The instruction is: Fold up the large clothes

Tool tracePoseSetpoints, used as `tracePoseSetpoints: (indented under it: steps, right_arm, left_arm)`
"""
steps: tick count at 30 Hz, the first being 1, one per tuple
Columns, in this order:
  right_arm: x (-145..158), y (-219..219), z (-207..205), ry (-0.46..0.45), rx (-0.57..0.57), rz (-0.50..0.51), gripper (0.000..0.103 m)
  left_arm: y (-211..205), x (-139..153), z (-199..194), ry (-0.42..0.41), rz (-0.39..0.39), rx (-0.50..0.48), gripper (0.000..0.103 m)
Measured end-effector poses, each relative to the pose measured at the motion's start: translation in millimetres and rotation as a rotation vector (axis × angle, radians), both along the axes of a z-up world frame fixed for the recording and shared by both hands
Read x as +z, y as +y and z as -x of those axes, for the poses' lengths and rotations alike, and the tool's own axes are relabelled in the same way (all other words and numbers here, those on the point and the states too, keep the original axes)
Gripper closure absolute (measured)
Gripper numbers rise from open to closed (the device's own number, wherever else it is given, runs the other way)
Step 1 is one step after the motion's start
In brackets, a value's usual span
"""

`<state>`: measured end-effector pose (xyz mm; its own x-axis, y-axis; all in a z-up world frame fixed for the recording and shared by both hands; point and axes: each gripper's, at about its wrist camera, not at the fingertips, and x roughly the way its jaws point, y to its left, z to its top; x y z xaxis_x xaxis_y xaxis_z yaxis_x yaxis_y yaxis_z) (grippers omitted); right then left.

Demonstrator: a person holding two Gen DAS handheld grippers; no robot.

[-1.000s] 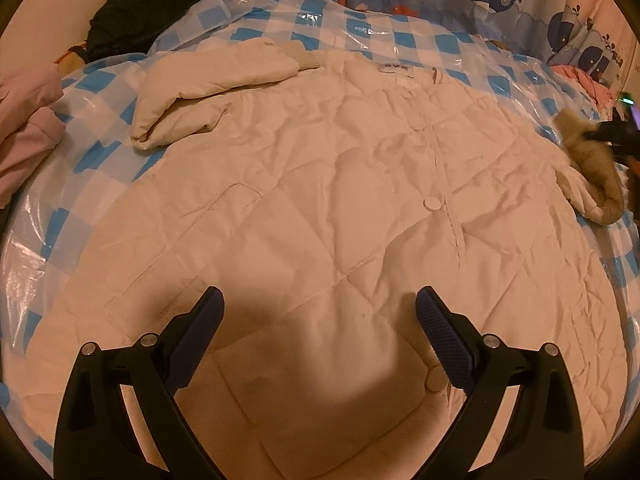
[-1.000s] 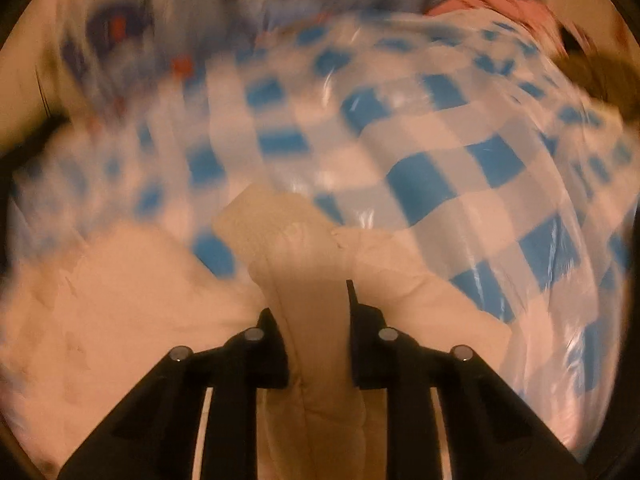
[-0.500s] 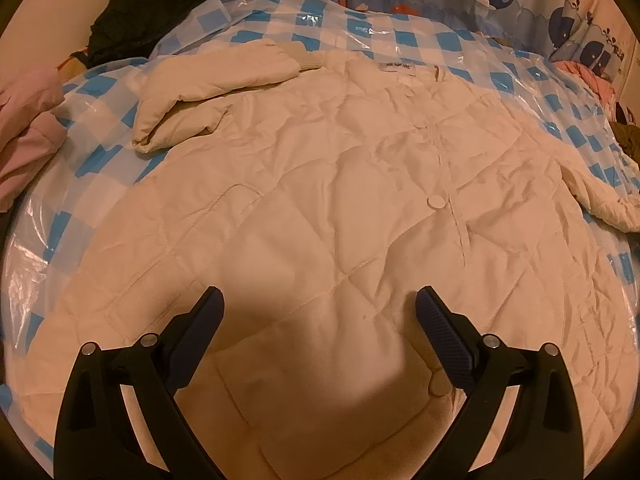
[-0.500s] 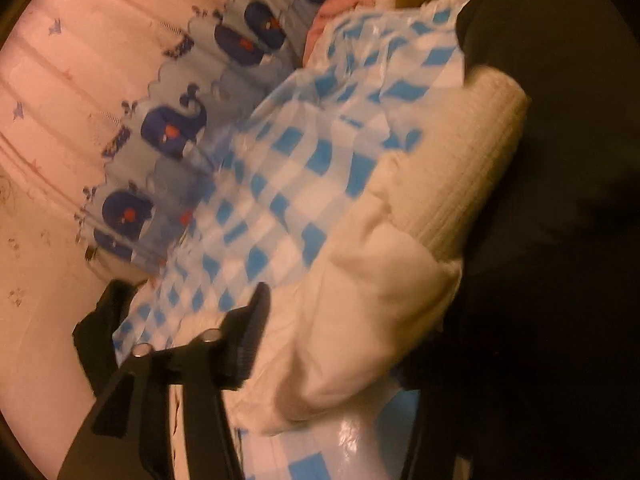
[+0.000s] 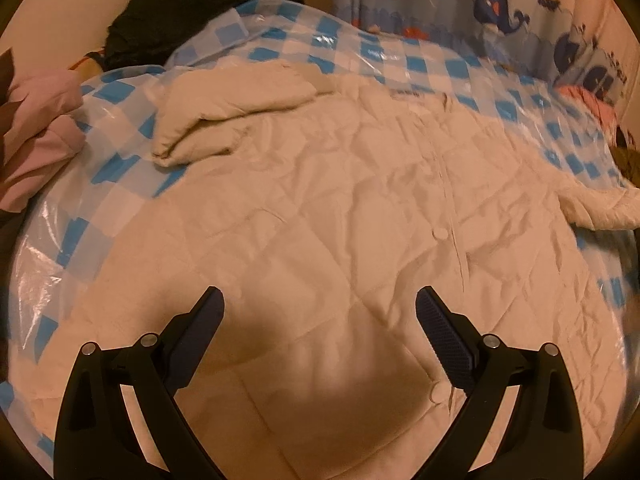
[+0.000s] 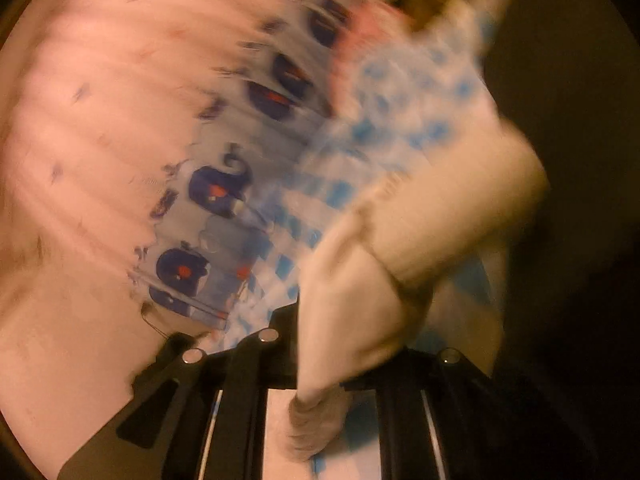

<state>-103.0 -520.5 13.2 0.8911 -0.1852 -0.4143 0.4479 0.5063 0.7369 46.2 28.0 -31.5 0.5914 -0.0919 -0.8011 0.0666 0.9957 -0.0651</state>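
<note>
Left gripper [image 5: 320, 308] hung wide open above the lower front of the cream quilted jacket [image 5: 340, 208], nothing between its fingers; their shadow fell on the fabric just below. Its view barely differed from a second before.

Right gripper [image 6: 320, 360] was clamped shut on the jacket's right sleeve [image 6: 360, 280], the cream cloth pinched between the black fingers and the ribbed cuff [image 6: 316, 428] hanging out below the grip. The frame was badly smeared. Half a second before, the jaws stood apart with the sleeve loose beside one finger; a second before, they were closed on cloth low over the checked cover.

Jacket lay front-up, spread flat on the blue-and-white checked plastic cover [image 5: 120, 200]. Left sleeve [image 5: 224, 116] was folded across the shoulder, unchanged. In the left view the right sleeve [image 5: 600, 208] stretched off toward the right edge; a second before it sat bunched there with the other gripper on it.

Beyond the cover: whale-print curtain [image 5: 480, 12] along the back, a black garment [image 5: 192, 20] at top left, pink clothing [image 5: 36, 136] at the left edge. In the right view the curtain [image 6: 216, 192] ran tilted down the frame; a second before it lay across the top.
</note>
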Motion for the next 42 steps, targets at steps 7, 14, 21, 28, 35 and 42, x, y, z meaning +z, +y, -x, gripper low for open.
tracePoseSetpoints:
  steps: [7,14,21,28,35,42]
  right_arm:
    - [-1.7,-2.5,-44.5,-0.028,-0.036,-0.139,0.091]
    - [96.0,101.2,-148.0,-0.158,0.185,0.061,0.091]
    - [124.9,262.3,-258.4,-0.219,0.498,0.154,0.091]
    - [34.4,400.1,-321.7,-0.073,0.713,0.183,0.091]
    - [-96.0,479.7,-357.7,0.292,0.929,0.155,0.050]
    - [-71.9,468.7,-309.8,0.196,1.106,0.148,0.038]
  left_arm:
    - [32.6,12.3,-2.4,-0.006,0.063,0.065,0.010]
    - [71.8,20.7,-2.6,-0.001,0.136,0.134,0.010]
    - [105.9,31.7,4.2,-0.026,0.167,0.175,0.010]
    - [138.3,34.3,9.2,-0.030,0.198,0.221,0.010]
    - [150.0,31.4,10.8,-0.023,0.186,0.227,0.010]
    - [145.6,32.6,10.5,-0.027,0.186,0.223,0.010]
